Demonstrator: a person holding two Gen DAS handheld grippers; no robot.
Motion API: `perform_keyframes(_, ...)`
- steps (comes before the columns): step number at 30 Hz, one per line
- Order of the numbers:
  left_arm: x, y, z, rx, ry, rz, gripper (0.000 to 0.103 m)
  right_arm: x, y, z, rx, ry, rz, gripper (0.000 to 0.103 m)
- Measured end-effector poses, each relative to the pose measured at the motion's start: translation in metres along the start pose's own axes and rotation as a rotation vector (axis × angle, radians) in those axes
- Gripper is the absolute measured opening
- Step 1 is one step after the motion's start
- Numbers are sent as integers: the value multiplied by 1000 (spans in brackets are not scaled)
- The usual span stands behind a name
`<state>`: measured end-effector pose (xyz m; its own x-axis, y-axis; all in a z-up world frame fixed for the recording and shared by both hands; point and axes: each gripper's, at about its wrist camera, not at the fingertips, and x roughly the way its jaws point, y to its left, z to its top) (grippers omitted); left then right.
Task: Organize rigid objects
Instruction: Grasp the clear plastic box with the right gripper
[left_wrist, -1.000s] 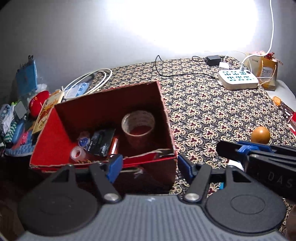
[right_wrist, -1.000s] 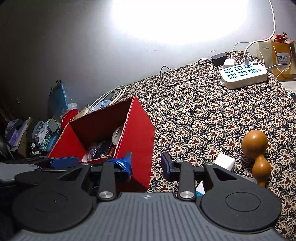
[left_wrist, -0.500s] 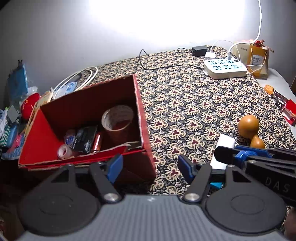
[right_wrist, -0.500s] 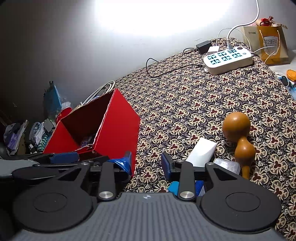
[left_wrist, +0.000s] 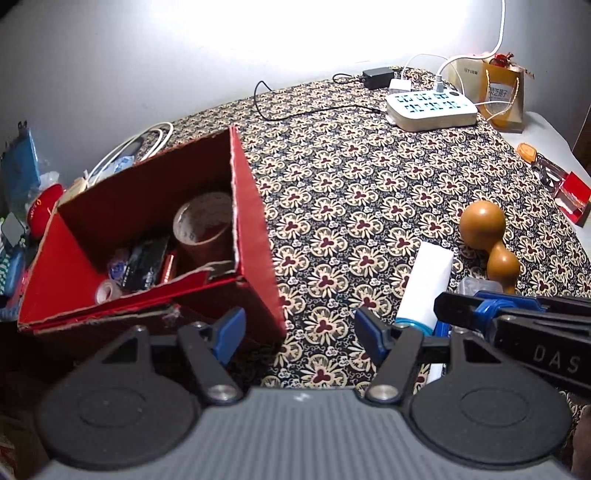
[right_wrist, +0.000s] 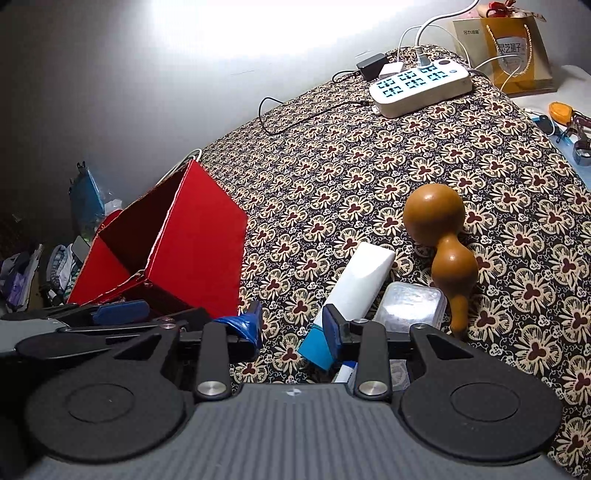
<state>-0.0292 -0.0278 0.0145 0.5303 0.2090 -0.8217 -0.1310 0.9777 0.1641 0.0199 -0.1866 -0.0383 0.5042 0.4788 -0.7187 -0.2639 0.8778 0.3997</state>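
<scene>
A red cardboard box (left_wrist: 255, 236) (right_wrist: 199, 243) stands on the patterned cloth and holds a brown tape roll (left_wrist: 203, 229), a small clear tape roll (left_wrist: 108, 291), a black packet and other small items. A wooden gourd (right_wrist: 441, 243) (left_wrist: 487, 240), a white tube with a blue cap (right_wrist: 356, 284) (left_wrist: 428, 280) and a clear plastic case (right_wrist: 410, 306) lie right of the box. My left gripper (left_wrist: 297, 334) is open and empty by the box's near right corner. My right gripper (right_wrist: 293, 326) is open and empty, just short of the tube's cap.
A white power strip (right_wrist: 421, 86) with plugs and cables sits at the back, beside a yellow gift bag (right_wrist: 513, 48). Keys and small items (right_wrist: 565, 118) lie at the far right. Clutter (left_wrist: 22, 206) is piled left of the box. A white cable (left_wrist: 129, 151) loops behind the box.
Both grippers have moved right, away from the box and toward the tube, case and gourd, which now show more fully. Both stayed open and empty.
</scene>
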Motion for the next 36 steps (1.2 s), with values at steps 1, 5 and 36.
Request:
perform_keyframes(1,1,-1,0,3,4,-1,66,0,-2,-1,4,4,-2,19)
perform_keyframes(5,6,-5,-1,12,19,-3,66,1,-10,-3,19,18,-8,19)
perform_keyframes(36,46,-65,-32,174,139,-476,67,10,-100,-20,304,136,-49,20)
